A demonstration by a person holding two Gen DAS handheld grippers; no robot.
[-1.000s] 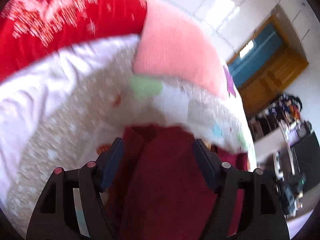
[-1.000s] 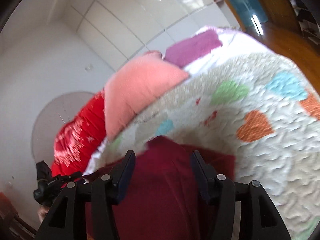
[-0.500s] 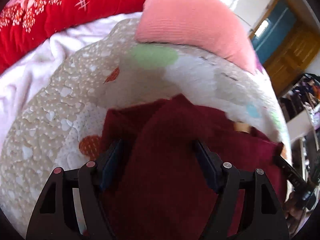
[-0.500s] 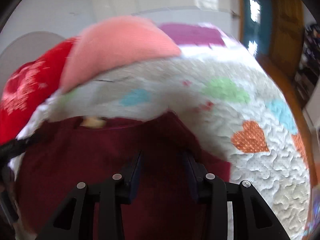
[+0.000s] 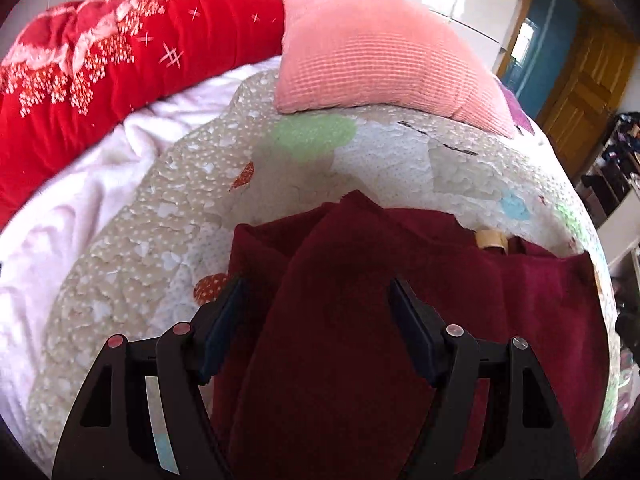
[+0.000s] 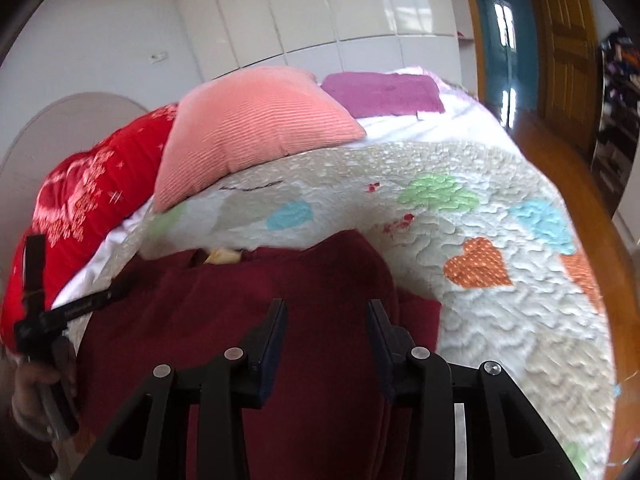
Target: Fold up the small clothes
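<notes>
Maroon fabric fills the left wrist view: the garment (image 5: 360, 320) lies on the quilt (image 5: 140, 260), your left gripper (image 5: 316, 304) spread wide around a raised fold. In the right wrist view, your right gripper (image 6: 326, 326) stands half-open astride another fold; lay both edges level.

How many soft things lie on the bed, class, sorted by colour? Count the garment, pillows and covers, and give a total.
Dark red: 1, the maroon garment.
Bright red: 1, the red patterned pillow.
Pink: 1, the pink pillow.
Purple: 1, the purple pillow.
Patchwork: 1, the heart quilt.
White: 1, the white blanket.
Total: 6.
</notes>
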